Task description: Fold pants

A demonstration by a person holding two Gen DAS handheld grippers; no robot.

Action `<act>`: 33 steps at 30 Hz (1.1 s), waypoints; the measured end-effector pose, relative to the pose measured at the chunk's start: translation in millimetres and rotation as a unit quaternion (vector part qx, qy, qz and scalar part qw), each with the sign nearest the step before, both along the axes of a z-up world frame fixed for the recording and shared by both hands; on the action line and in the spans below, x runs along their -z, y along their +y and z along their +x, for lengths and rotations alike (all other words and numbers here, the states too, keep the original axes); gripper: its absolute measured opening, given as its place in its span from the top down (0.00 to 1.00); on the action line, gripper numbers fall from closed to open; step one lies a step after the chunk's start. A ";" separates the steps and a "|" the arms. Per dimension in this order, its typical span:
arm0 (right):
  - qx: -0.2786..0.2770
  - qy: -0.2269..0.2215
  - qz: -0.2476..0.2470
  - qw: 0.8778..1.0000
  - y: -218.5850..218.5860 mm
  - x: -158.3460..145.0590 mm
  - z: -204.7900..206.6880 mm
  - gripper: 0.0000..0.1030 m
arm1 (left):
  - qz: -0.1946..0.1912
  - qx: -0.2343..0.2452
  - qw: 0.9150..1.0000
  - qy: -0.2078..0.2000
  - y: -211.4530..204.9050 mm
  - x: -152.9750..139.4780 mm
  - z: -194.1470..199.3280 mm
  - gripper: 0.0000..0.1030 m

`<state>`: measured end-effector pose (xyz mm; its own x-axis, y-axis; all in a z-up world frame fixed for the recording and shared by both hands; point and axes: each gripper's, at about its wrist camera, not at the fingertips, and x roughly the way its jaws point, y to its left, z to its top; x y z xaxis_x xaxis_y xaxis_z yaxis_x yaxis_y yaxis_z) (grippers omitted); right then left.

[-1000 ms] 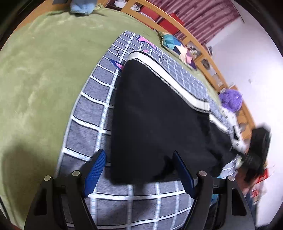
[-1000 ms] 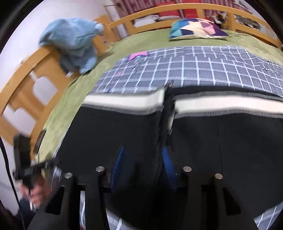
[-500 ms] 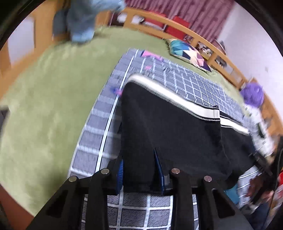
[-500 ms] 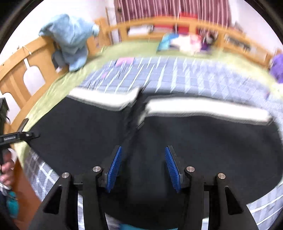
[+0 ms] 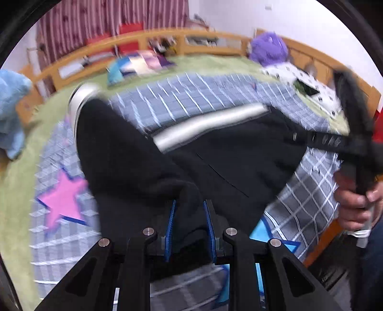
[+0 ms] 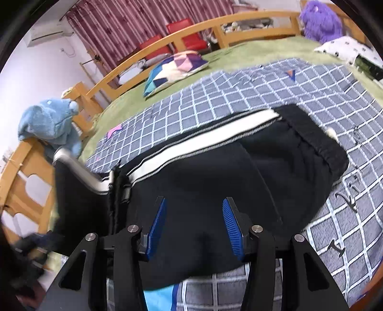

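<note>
Black pants [image 5: 227,162] with a white side stripe lie on a checked blanket; in the right wrist view the pants [image 6: 215,181] spread from a raised leg at the left to the waistband at the right. My left gripper [image 5: 189,203] is closing, with a bunch of the black leg fabric pinched between its blue pads and lifted off the bed. My right gripper [image 6: 194,203] hovers over the seat of the pants, its jaws standing apart and both pad faces bare. The picture from the left wrist is blurred by motion.
A grey-blue checked blanket [image 6: 239,95] covers a green bedspread [image 6: 239,55] inside a wooden bed rail [image 6: 251,19]. A patchwork pillow [image 6: 174,69], a blue plush [image 6: 47,124], a purple plush [image 6: 320,21] and a spotted pillow [image 6: 344,47] lie around. A hand [image 5: 354,203] holds the right gripper's handle.
My left gripper shut on the end of the pant leg, then lifted and swung it over towards the other leg. My right gripper slid from the crotch seam towards the waistband.
</note>
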<state>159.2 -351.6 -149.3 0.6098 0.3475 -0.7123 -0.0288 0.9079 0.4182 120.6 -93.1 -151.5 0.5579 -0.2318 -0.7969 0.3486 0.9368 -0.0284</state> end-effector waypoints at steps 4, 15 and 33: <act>-0.023 -0.004 -0.044 0.999 16.8 -3.9 -4.1 0.52 | -0.027 0.012 0.999 0.020 2.8 12.7 -3.4 0.65; -0.124 0.006 0.021 0.992 86.8 4.9 10.7 0.46 | -0.059 -0.063 0.996 0.002 96.1 -9.5 -33.8 0.33; -0.212 -0.059 -0.067 0.973 125.4 -94.0 37.0 0.91 | -0.129 -0.114 0.984 0.050 149.2 3.0 -9.6 0.33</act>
<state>196.2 -226.3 -55.2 0.5120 0.4947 -0.7023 -0.4524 0.8503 0.2691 111.0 56.1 -154.5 0.5411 -0.3113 -0.7812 0.1133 0.9475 -0.2991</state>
